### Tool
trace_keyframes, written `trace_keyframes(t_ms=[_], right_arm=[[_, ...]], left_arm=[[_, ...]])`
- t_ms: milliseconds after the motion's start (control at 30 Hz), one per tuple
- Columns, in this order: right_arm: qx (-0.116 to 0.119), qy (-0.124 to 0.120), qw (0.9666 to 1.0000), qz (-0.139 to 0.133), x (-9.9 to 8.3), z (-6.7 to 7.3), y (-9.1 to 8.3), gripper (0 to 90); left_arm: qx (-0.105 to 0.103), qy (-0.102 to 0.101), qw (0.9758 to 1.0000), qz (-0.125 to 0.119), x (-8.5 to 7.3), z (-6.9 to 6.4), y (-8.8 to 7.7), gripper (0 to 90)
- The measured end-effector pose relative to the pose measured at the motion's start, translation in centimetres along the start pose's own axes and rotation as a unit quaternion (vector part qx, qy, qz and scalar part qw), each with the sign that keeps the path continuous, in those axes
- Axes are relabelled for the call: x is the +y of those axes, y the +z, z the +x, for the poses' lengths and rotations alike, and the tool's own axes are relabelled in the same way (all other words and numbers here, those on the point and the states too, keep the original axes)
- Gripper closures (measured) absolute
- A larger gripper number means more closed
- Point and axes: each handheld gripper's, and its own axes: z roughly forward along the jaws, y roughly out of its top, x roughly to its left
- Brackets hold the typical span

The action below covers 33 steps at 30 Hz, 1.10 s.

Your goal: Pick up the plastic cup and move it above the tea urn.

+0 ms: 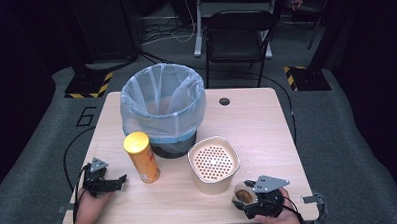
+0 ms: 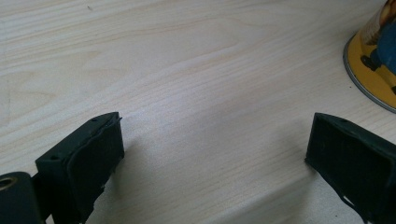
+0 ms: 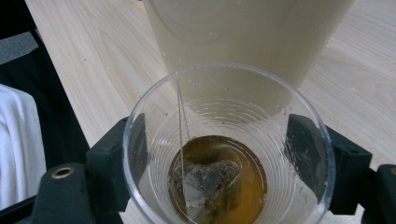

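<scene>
On the counter (image 1: pixel 267 124), from the high view, a lined bin (image 1: pixel 163 109), yellow can (image 1: pixel 141 157) and strainer tub (image 1: pixel 214 164) stand ready. The left gripper (image 2: pixel 212 144) rests with fingers wide, empty. The right gripper (image 3: pixel 224 154) fingers clasp a clear cup (image 3: pixel 226 149) upright, keeping tea and teabag (image 3: pixel 205 184) in.

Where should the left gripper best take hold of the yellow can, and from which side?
Probably mid-body on the yellow chip can, coming level from the left gripper's side: it stands upright, tall and round, and the open jaws look wide enough to straddle it.
</scene>
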Motion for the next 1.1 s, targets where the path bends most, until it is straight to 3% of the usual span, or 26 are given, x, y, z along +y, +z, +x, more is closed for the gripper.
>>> trace_keyframes(t_ms=[200,433,633,733,1100], right_arm=[[0.002,-0.01,0.9999,-0.009,-0.24,-0.13,0.04,20.7],[-0.001,-0.015,0.9998,0.011,-0.61,-0.03,0.41,27.8],[0.006,-0.014,0.9999,0.006,-0.58,-0.12,0.46,28.8],[0.003,-0.004,1.0,0.003,-0.63,-0.07,0.45,27.9],[-0.019,-0.021,0.9996,0.002,-0.19,0.33,0.17,31.4]], left_arm=[[0.001,-0.001,1.0,-0.003,-0.02,-0.02,0.04,3.9],[0.0,0.0,1.0,0.0,0.0,0.0,0.0,3.9],[0.001,-0.001,1.0,-0.006,-0.04,-0.02,0.1,3.9],[0.001,-0.001,1.0,-0.006,-0.04,-0.02,0.09,3.9],[0.001,-0.001,1.0,-0.006,-0.04,-0.02,0.09,3.9]])
